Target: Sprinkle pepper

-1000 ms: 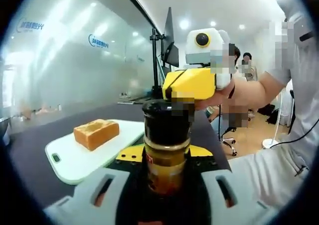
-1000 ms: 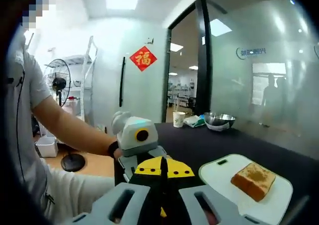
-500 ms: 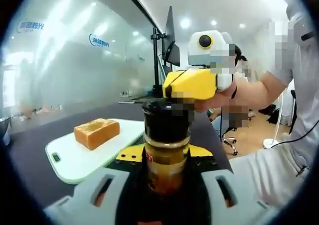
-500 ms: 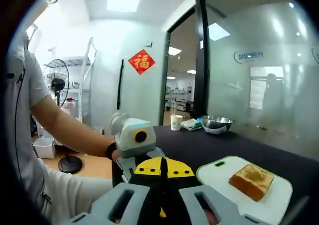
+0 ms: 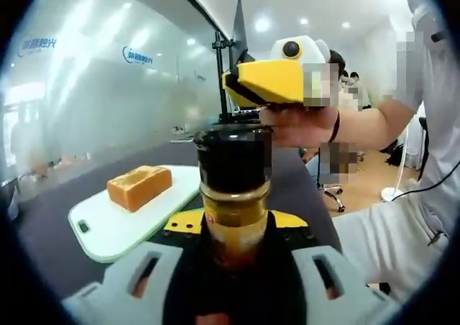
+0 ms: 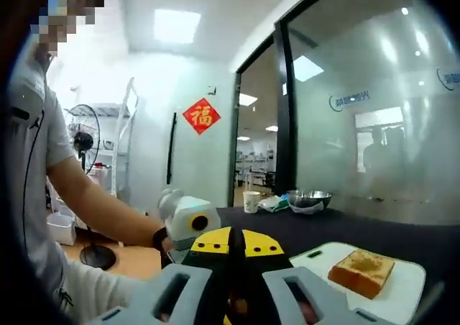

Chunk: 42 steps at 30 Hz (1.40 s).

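Right gripper point(image 5: 248, 88) has lifted above the left-held pepper jar point(image 5: 233, 188).

The left gripper point(image 5: 233, 267) has its jaws clamped on the pepper jar point(image 5: 233, 188), held upright. The right gripper point(image 5: 269, 80) sits just above the jar's cap — jaws pressed together — gripped by the person's right hand point(image 5: 302, 124), forearm reaching in from the right.

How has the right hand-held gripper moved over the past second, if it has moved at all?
Yes. In the left gripper view, the right hand-held gripper has lifted above the pepper jar, judged against the dark post.
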Each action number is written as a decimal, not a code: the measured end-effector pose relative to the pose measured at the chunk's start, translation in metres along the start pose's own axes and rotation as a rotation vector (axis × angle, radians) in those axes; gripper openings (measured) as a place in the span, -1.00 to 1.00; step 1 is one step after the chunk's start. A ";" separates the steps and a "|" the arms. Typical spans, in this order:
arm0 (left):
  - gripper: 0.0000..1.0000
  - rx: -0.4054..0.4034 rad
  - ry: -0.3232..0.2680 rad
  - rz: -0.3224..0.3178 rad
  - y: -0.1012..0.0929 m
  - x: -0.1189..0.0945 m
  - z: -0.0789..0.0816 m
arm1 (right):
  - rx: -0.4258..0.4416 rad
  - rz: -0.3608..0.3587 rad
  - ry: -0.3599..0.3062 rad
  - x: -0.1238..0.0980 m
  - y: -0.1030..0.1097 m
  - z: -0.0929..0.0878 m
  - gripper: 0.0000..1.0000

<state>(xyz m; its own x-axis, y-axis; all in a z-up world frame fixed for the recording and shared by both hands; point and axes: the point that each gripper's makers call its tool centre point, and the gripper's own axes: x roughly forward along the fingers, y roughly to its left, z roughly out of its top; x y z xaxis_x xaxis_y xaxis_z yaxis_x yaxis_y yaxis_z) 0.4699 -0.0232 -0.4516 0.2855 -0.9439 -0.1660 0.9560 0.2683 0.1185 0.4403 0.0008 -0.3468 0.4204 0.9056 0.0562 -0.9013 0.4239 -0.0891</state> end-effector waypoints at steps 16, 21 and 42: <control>-0.47 0.018 -0.017 0.278 0.011 -0.096 0.005 | -0.007 -0.132 -0.043 -0.083 -0.029 0.005 -0.89; -0.51 -0.014 -0.080 0.483 0.050 -0.123 0.011 | 0.023 -0.206 -0.049 -0.104 -0.049 -0.006 -0.89; -0.54 0.000 -0.103 0.768 0.095 -0.164 -0.009 | -0.075 -0.717 0.122 -0.177 -0.163 -0.057 -0.66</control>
<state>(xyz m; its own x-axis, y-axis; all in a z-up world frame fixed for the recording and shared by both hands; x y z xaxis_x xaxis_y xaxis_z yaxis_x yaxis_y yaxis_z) 0.5145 0.1593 -0.4222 0.8607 -0.5063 0.0541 0.4926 0.8548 0.1633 0.5191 -0.2280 -0.3985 0.9170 0.3986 0.0155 -0.3928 0.9090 -0.1397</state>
